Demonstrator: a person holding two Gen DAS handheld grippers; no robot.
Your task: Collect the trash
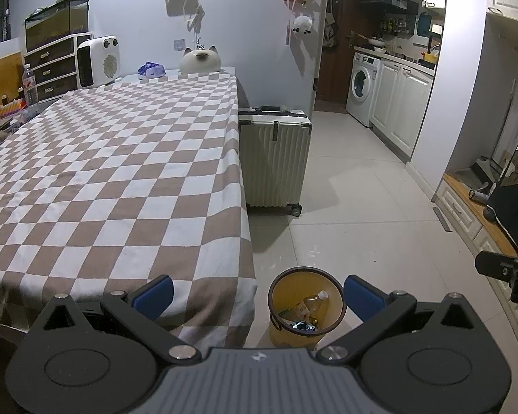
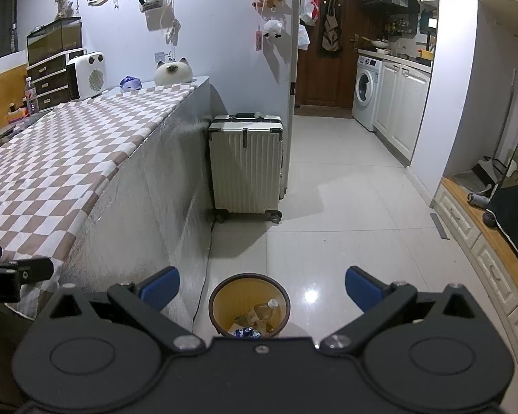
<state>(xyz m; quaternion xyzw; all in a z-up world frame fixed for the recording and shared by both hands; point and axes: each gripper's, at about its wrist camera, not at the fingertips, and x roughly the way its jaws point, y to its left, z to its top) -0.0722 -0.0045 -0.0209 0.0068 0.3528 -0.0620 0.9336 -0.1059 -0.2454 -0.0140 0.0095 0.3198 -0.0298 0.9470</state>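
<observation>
A yellow trash bin stands on the floor beside the table; it also shows in the right wrist view. Inside lie a clear plastic bottle and crumpled wrappers. My left gripper is open and empty, held above the table's near corner and the bin. My right gripper is open and empty, held above the bin. The right gripper's edge shows in the left wrist view.
A table with a brown-and-white checked cloth fills the left. A white suitcase stands on the floor by the table's far end. A heater, cat-shaped object and blue packet sit at the table's far end. Low cabinets run along the right.
</observation>
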